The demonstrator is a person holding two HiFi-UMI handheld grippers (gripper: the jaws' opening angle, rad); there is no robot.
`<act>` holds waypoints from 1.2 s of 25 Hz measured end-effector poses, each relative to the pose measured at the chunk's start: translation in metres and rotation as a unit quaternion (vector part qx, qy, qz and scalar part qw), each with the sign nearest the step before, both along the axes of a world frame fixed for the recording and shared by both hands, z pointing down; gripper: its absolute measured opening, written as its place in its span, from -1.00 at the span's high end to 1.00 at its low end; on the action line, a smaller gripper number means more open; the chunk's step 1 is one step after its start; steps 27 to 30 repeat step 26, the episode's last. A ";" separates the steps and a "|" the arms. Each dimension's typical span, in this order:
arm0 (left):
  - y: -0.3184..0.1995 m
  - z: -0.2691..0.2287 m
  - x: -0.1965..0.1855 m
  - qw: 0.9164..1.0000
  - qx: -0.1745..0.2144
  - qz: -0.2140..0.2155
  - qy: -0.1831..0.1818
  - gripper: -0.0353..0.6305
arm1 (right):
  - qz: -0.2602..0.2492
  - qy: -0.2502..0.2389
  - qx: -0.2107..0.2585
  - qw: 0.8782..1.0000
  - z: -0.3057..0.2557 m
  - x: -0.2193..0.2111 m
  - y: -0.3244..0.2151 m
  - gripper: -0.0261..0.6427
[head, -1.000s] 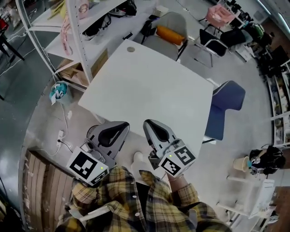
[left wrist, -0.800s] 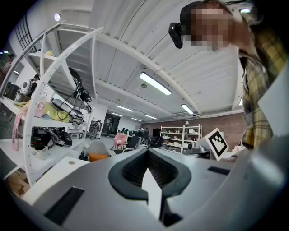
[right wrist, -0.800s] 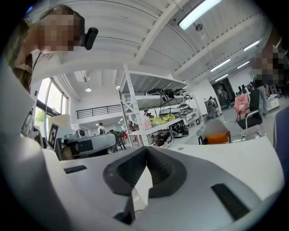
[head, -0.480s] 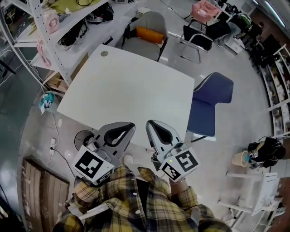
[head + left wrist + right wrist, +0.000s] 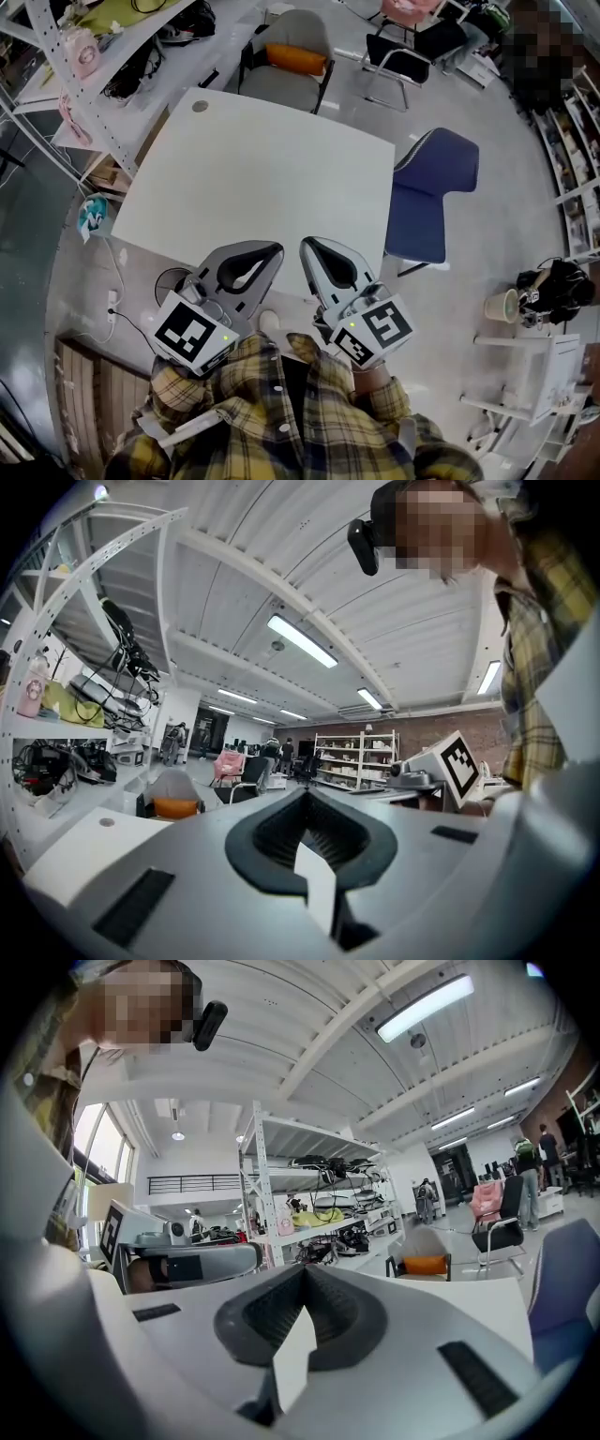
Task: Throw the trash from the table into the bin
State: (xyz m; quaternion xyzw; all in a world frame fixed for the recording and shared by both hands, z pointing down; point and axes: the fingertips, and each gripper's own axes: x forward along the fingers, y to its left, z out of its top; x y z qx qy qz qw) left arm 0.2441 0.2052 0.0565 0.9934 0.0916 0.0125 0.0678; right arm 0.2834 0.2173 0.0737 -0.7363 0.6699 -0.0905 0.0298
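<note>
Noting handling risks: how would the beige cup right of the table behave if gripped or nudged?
The cup looks like thin paper, so it is probably light and would crush under a firm grip. It stands upright and looks narrow, so a nudge would likely tip it. Whether it holds liquid cannot be told.

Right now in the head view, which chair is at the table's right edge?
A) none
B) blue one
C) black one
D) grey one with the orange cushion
B: the blue chair stands beside the right edge of the white table, while the grey chair is at the far edge.
</note>
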 end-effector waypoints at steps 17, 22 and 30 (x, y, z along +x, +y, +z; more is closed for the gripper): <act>-0.010 0.008 -0.007 1.000 -0.007 0.011 -0.006 0.88 | 0.013 -0.020 -0.014 1.000 0.013 -0.005 -0.010 0.93; -0.016 0.008 -0.007 1.000 -0.009 0.012 -0.009 0.88 | 0.011 -0.027 -0.018 0.999 0.016 -0.005 -0.016 0.93; -0.011 0.014 -0.005 1.000 -0.011 0.013 -0.009 0.88 | 0.010 -0.030 -0.019 0.999 0.024 -0.003 -0.011 0.93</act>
